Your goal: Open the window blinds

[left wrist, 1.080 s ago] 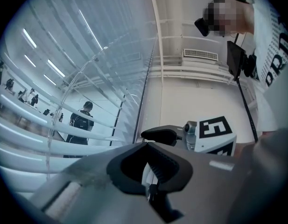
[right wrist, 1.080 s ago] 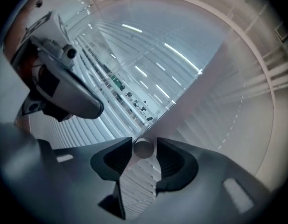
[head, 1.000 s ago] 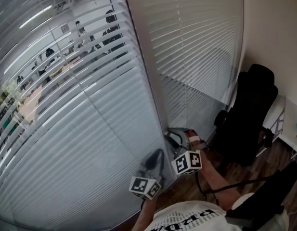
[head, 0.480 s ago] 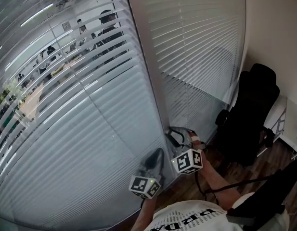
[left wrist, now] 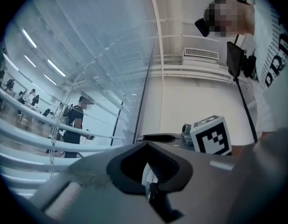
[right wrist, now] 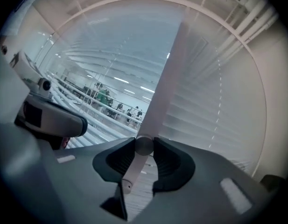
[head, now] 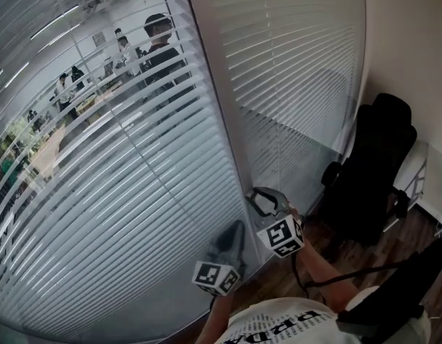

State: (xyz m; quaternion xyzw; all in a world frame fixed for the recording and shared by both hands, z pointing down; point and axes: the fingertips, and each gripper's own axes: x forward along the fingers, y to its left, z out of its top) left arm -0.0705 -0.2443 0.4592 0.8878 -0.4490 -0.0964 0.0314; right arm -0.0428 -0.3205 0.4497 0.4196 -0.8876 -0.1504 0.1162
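Observation:
White slatted blinds (head: 120, 206) cover the big glass pane on the left, their slats tilted partly apart so the room behind shows through. A second blind (head: 292, 63) on the right stays flat. My right gripper (head: 263, 201) is at the post between them, shut on the pale tilt wand (right wrist: 163, 73), which runs up from between the pads (right wrist: 168, 160). Its jaws have just been closing with the wand between them. My left gripper (head: 233, 236) hangs just below and left, against the blind's edge. In the left gripper view its jaws (left wrist: 146, 146) look shut, with a thin white sliver between the pads.
A grey window post (head: 221, 113) separates the two blinds. A black office chair (head: 371, 170) stands at the right by the wall, with a black cable on the wooden floor (head: 328, 282). Several people (head: 152, 45) stand beyond the glass.
The left blind's slats have tilted further apart, and more of the room behind shows. The right gripper has rolled on the wand, its marker cube turning. The left gripper has stayed put.

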